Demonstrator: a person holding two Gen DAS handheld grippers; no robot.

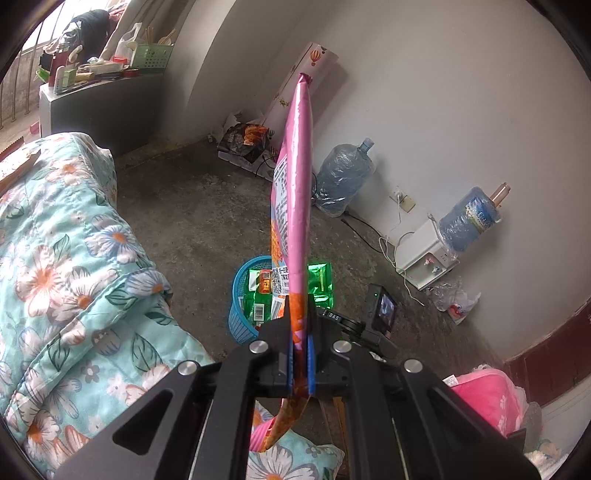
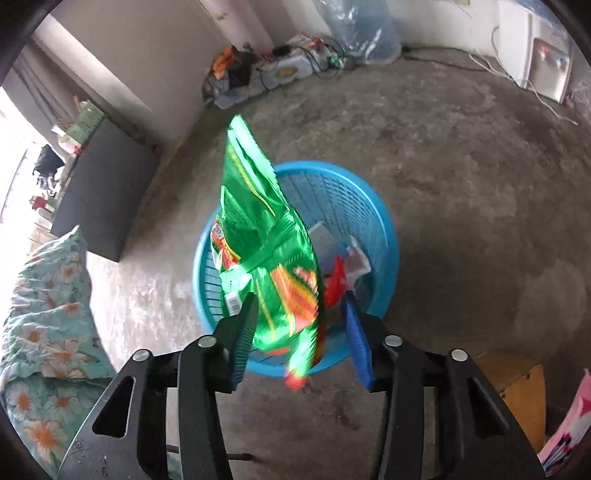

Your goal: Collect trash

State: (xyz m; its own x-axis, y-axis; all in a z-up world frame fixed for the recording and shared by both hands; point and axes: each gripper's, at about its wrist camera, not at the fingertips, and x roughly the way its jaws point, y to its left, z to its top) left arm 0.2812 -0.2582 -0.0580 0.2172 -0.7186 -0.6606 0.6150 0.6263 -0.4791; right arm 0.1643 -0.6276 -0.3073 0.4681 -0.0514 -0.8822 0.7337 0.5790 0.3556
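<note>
I have bare concrete floor (image 2: 461, 184) open ahead of and to the right of my right tongs (image 2: 299, 325), running out to the wall where the water dispenser (image 2: 546, 70) and a wrapped water jug (image 2: 362, 29) stand. On their left the floral quilt (image 2: 48, 314) comes close, with a dark cabinet (image 2: 107, 192) beyond it. Directly under the right tongs sits the blue basket (image 2: 369, 206), its rim ringing both blue pads.

From my left tongs (image 1: 300, 354) the quilt (image 1: 66, 258) fills the whole left side, and a pink cushion (image 1: 484, 395) sits low on the right. The same basket (image 1: 240, 295) lies just ahead and below, the green bag (image 1: 317, 280) above it.

The pink snack bag (image 1: 295, 192) stands edge-on and blocks the middle of the left view, hiding most of the basket's opening; its lower tail drops out of sight between the tong arms. The green bag (image 2: 266, 251) is motion-blurred, so I cannot read its print or tell whether it touches the left pad. The basket's contents are only scraps of red and white behind it.

The left tongs are clenched on the pink bag, pads pressing its orange lower end. The right tongs stand released, jaws apart, the green bag loose between them over the basket.
</note>
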